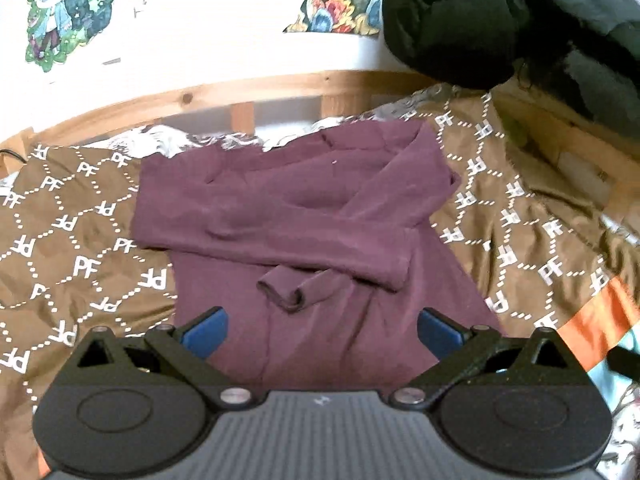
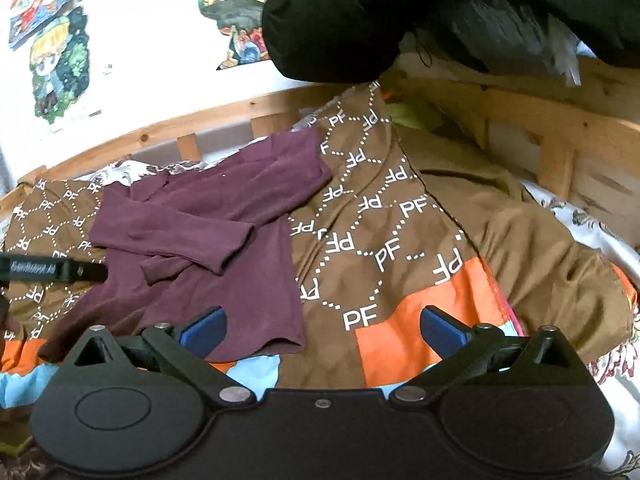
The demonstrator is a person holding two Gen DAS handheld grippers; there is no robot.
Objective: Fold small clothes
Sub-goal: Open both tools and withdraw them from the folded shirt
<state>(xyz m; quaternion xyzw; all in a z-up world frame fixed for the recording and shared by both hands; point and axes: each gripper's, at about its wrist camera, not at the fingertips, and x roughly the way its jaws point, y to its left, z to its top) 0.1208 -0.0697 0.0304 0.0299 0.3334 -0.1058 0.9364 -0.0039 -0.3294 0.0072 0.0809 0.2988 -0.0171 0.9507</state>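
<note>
Small maroon long-sleeved knit top (image 1: 304,216) lies flat on the brown quilted bedspread with the white PF lattice print (image 1: 76,240), on the bed, not on any desk. Both sleeves are crossed over the chest, the upper one ending in a cuff at right (image 1: 394,276), the lower one poking out with its cuff (image 1: 280,292) curled open. That reads as sleeves-in done, body fold not yet made. Left claw (image 1: 322,330) hangs over the hem end, blue pads spread wide, nothing between them, cloth only beneath. Right claw (image 2: 322,330) is likewise released and empty, sitting off to the top's right over the orange patch of the bedspread (image 2: 420,320); the top's hem corner (image 2: 288,340) is just beside its left pad. In the right wrist view a black bar (image 2: 52,270) enters from the left edge over the fabric, probably the left tool's finger. Likely reason for both hovering low at the hem: set up to pinch the two bottom corners and fold upward. Black padded garment (image 1: 500,24) hangs at the far right, well apart.
</note>
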